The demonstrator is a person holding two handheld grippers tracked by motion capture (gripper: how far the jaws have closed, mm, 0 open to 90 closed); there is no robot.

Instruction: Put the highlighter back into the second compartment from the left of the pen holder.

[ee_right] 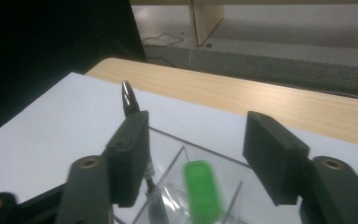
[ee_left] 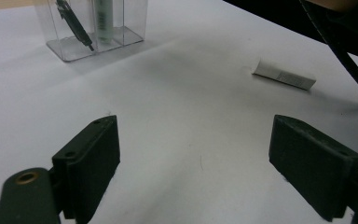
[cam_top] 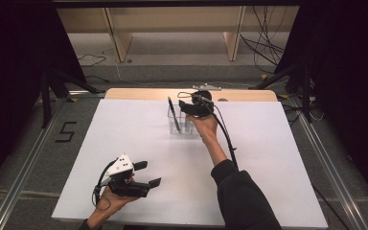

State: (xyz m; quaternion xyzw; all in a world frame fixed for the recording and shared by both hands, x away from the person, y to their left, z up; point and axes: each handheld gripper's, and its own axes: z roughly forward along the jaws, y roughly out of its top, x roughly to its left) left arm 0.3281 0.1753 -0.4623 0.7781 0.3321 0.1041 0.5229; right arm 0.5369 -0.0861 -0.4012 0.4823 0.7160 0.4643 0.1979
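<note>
A clear plastic holder (cam_top: 179, 125) stands on the white table sheet (cam_top: 124, 139), with a black pen (cam_top: 171, 110) leaning in it. My right gripper (cam_top: 186, 109) hovers just above the holder. In the right gripper view, that gripper (ee_right: 196, 130) is open. A blurred green-capped marker (ee_right: 203, 193) sits below its jaws inside the holder (ee_right: 177, 163), touching neither pad. The pen tip (ee_right: 128, 98) rises behind one jaw. My left gripper (cam_top: 148, 173) rests low at the near left, open and empty (ee_left: 193, 135). From there the holder (ee_left: 130, 23) shows the pen (ee_left: 74, 21) and the marker (ee_left: 103, 21).
A small white block (ee_left: 284, 74) lies on the sheet in the left gripper view. A black cable (cam_top: 227, 139) runs along the right forearm. The wooden table edge (cam_top: 249, 95) borders the far side. Stand legs and loose cables lie on the floor beyond.
</note>
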